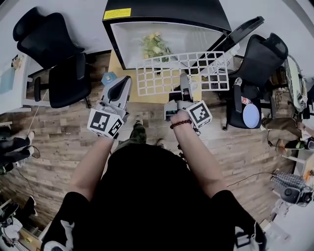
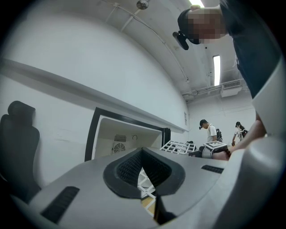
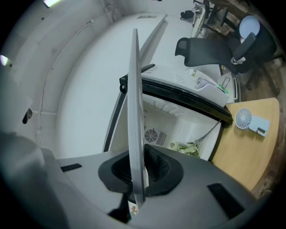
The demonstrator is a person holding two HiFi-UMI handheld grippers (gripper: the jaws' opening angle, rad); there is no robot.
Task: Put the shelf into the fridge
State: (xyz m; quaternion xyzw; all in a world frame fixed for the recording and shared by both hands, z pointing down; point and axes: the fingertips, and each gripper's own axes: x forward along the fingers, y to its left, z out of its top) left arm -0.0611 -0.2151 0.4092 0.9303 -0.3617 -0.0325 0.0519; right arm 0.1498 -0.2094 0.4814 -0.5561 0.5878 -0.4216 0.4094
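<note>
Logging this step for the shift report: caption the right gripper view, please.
Right gripper shut on the white shelf, held edge-on before the open fridge, flowers inside.

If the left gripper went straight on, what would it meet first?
Probably the white wire shelf, whose lattice shows just beyond the tips of the left gripper; depth is unclear, with the open fridge behind.

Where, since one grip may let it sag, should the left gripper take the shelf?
Probably the near-left corner of the shelf, come at from the person's side, one jaw above and one below. The grid lies roughly level, the right gripper clamps its near edge about midway, and the left gripper, shut, sits beside that corner.
</note>
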